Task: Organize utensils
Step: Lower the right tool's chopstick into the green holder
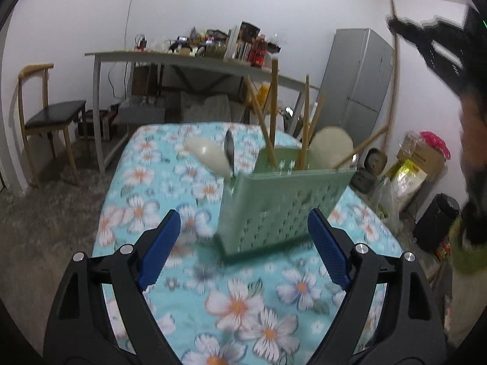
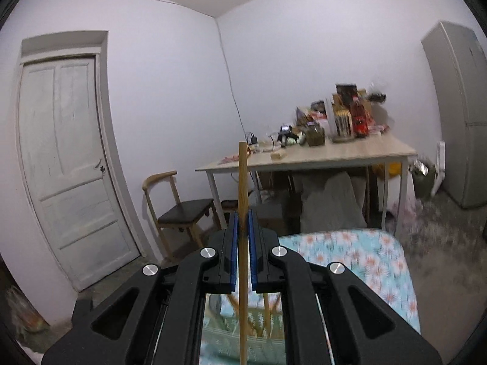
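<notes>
A pale green perforated utensil basket (image 1: 283, 206) stands on the floral tablecloth (image 1: 243, 304). Several wooden chopsticks (image 1: 274, 106) stick up out of it. A white ladle (image 1: 210, 155) and a metal spoon (image 1: 229, 149) lean out at its left end, and another white scoop (image 1: 331, 146) sits on its right. My left gripper (image 1: 243, 237) is open just in front of the basket, its blue pads (image 1: 161, 243) wide apart and touching nothing. My right gripper (image 2: 242, 222) is shut on one upright wooden chopstick (image 2: 242, 182). It is raised above the basket (image 2: 261, 334). In the left wrist view it appears at the upper right (image 1: 398, 24).
Behind stands a long cluttered table (image 1: 197, 60) with a wooden chair (image 1: 51, 115) at its left and a grey fridge (image 1: 359, 82) at its right. A white door (image 2: 70, 158) is at the left. Bags and a black bin (image 1: 435, 222) lie right of the table, by a person's arm (image 1: 474, 152).
</notes>
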Demonstrator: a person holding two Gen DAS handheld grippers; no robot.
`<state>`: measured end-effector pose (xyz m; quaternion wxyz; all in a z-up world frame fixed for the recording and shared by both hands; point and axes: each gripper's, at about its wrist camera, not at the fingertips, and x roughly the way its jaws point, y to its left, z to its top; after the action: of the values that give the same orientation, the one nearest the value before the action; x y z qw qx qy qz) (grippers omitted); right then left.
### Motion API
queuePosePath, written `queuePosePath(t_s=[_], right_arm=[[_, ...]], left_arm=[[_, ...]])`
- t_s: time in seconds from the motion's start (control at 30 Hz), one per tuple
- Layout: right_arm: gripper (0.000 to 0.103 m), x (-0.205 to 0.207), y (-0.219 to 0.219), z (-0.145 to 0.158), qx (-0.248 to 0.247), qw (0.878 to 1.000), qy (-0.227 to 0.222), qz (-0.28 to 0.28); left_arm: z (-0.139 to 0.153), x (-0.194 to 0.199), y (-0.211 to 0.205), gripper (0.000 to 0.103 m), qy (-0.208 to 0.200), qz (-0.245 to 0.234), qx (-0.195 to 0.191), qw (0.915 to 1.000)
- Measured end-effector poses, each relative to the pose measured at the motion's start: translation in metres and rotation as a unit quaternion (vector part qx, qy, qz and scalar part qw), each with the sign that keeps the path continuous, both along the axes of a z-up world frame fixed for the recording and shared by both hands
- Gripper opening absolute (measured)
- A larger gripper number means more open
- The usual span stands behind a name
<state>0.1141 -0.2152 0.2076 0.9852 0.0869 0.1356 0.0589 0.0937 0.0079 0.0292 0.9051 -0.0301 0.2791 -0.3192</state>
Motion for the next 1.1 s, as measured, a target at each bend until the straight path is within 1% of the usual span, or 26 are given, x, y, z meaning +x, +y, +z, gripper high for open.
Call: queuePosePath(t_s=[0.17,0.33,0.47,0.8,1.1], right_arm=[[0.007,0.035,0.016,0.002,-0.024,1.000,-0.003,-0.003],[0.007,0.067,0.033,-0.014,-0.045,0.999,0.016,-0.006],[0.007,0.084,0.040,-0.028,-0.059,0.998,0.034,-0.016],[0.007,0.097,0.052,-0.051,-0.100,0.993,0.058,-0.037],[0.007,0.087,0.046,-0.069,-0.096,0.990,0.094,-0.037]], left_arm=[[-0.007,-0.003,0.008,0.082,0.003,-0.004,-0.006,1.0000],[-0.011,0.001,0.011,0.082,0.007,-0.006,-0.009,0.9999],[-0.014,0.003,0.013,0.082,0.014,-0.002,-0.010,0.9999],[-0.015,0.005,0.018,0.082,0.018,0.005,-0.015,0.9997],[-0.012,0.000,0.018,0.083,0.016,0.004,-0.017,0.9997]])
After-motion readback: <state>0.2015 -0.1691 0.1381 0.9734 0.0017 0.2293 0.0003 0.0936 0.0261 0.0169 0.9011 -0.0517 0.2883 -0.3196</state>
